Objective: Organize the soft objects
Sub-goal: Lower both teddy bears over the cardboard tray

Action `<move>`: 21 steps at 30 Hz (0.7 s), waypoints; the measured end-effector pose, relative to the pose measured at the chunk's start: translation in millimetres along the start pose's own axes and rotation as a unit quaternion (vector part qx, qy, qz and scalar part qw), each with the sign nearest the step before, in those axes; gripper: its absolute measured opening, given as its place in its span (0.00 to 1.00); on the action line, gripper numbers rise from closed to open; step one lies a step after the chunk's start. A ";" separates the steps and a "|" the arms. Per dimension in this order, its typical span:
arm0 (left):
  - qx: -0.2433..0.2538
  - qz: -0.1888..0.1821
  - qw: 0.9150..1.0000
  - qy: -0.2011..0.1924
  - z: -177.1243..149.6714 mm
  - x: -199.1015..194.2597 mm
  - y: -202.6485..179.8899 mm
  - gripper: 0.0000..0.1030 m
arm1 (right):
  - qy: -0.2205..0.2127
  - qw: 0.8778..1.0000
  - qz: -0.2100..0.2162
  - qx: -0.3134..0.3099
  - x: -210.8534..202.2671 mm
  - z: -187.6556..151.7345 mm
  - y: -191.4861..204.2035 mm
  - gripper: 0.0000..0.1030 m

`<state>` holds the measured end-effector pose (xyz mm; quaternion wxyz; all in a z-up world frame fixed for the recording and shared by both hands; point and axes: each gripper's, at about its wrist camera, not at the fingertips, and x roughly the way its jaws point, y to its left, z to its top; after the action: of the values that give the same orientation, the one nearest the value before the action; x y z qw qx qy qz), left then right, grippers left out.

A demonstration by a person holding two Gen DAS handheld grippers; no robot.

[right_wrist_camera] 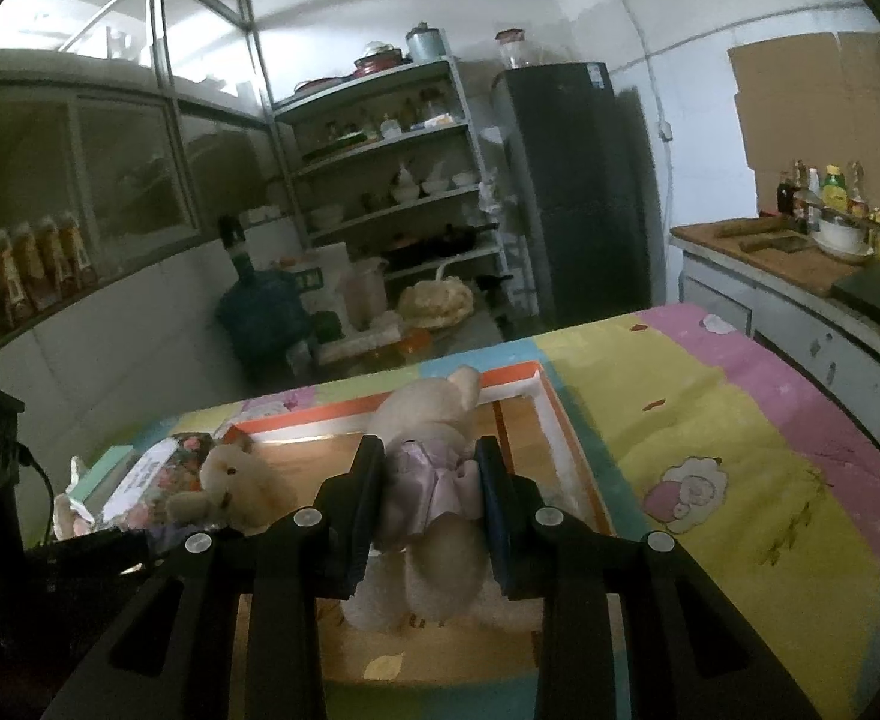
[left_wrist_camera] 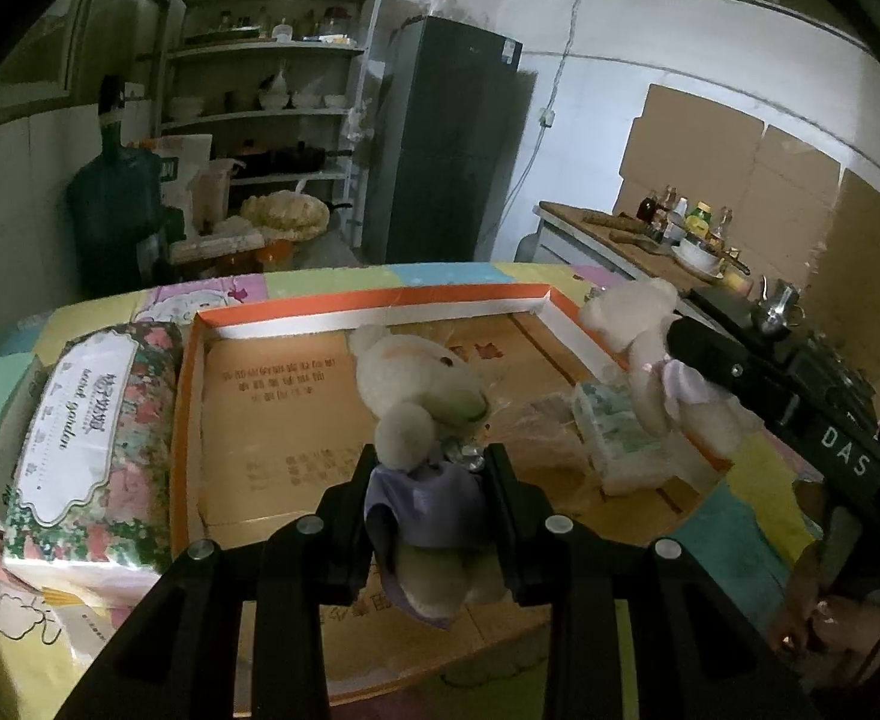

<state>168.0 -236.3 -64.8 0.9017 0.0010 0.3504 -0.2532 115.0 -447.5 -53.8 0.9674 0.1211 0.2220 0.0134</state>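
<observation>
On the left of the table, outside the tray, lies a soft tissue pack with a flower-pattern wrapper and a white label (left_wrist_camera: 89,420); it touches the tray's left wall and it seems still waiting to be put in order. Beside it is the wide shallow cardboard tray with orange rim and white inner walls (left_wrist_camera: 380,303), which sits on a colourful patchwork table cover (right_wrist_camera: 709,420).

Over the middle of the tray, the left gripper (left_wrist_camera: 434,468) is clamped on a cream plush bear in a purple satin dress (left_wrist_camera: 422,396); its two black fingers press the dress from both sides, and the bear's head points away from the camera. I cannot tell if this bear touches the tray floor.

More to the right, inside the tray near its right wall, lies a small pale green-and-white tissue packet (left_wrist_camera: 616,432), together with some crumpled clear plastic.

At the right edge, the right gripper (right_wrist_camera: 431,477) is closed around a second cream plush bear in a pale pink satin dress (right_wrist_camera: 434,420), held above the tray's right part.

I judge the task is about in the middle: the small packet is already in the tray, both bears are in hand above it and not yet released, and the big tissue pack remains outside.
</observation>
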 end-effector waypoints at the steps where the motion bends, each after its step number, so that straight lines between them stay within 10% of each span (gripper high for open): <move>1: -0.001 0.000 1.000 0.002 0.2 1.8 -0.4 0.33 | 0.002 1.000 0.001 0.001 3.0 0.5 -0.9 0.31; 21: -0.018 -0.003 0.999 0.029 0.1 23.4 4.5 0.33 | 0.055 0.998 0.021 0.002 41.2 2.4 -6.0 0.31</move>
<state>184.7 -243.0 -80.4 0.8901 -0.0084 0.3812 -0.2497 153.1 -450.7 -70.7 0.9530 0.1267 0.2725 0.0395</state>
